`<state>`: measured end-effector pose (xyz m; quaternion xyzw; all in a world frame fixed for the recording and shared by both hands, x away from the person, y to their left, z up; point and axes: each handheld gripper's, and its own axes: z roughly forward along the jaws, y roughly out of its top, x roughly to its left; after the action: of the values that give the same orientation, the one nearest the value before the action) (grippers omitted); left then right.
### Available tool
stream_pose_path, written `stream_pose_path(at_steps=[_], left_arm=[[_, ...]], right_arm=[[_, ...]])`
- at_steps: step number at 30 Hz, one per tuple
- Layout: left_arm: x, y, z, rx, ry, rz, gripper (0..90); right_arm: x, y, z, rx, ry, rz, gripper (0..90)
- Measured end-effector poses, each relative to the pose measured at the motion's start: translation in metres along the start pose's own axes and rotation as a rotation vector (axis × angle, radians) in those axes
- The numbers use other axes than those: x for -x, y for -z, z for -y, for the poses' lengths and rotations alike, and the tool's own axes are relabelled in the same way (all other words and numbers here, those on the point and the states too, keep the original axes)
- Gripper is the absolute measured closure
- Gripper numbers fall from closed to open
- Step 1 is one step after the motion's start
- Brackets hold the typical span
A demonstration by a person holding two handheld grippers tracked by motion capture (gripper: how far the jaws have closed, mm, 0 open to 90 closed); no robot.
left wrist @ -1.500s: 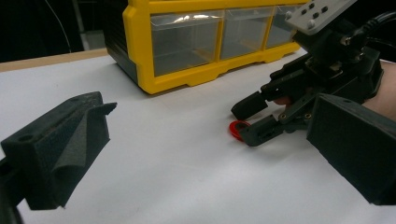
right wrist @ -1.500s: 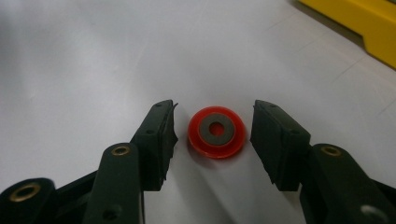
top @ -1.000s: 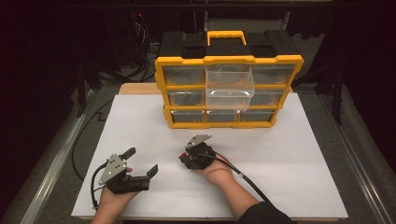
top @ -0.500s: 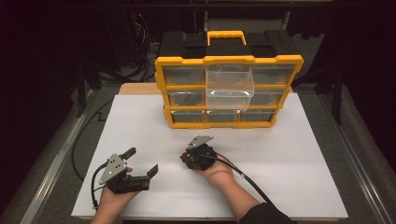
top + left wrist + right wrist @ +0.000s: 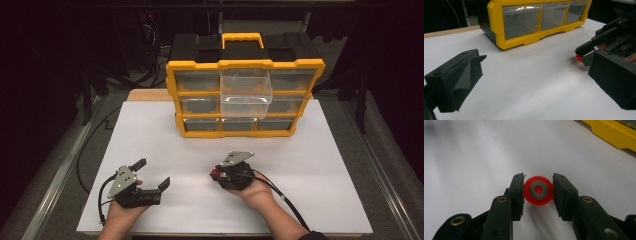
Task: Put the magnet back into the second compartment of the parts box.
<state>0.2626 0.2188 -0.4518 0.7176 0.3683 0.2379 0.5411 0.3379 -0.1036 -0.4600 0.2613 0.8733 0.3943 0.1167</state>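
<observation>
A small red disc (image 5: 538, 190) with a grey centre lies on the white mat, and my right gripper (image 5: 538, 192) is shut on it, one jaw against each side. In the high view that gripper (image 5: 216, 175) is at the mat's front centre, pointing left, with the red disc (image 5: 215, 173) at its tips. My left gripper (image 5: 152, 173) rests at the front left, jaws wide open and holding nothing. The left gripper view looks between its open jaws (image 5: 536, 62) at the right gripper (image 5: 589, 48) and the red disc (image 5: 579, 58).
A yellow and black drawer organiser (image 5: 244, 67) stands at the back of the white mat (image 5: 320, 165). Its top middle clear drawer (image 5: 246, 92) is pulled out. Cables trail from both grippers toward the front edge.
My right gripper has shifted slightly right and toward the front edge, still on the red disc. The left gripper has stayed put.
</observation>
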Motion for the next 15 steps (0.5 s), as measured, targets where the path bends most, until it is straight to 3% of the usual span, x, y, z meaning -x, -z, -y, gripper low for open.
stream_pose_path(at_steps=[15], left_arm=[[0.0, -0.002, 0.001, -0.006, -0.011, 0.0, 0.3]], right_arm=[[0.021, 0.051, 0.03, 0.023, -0.042, 0.034, 64.5]])
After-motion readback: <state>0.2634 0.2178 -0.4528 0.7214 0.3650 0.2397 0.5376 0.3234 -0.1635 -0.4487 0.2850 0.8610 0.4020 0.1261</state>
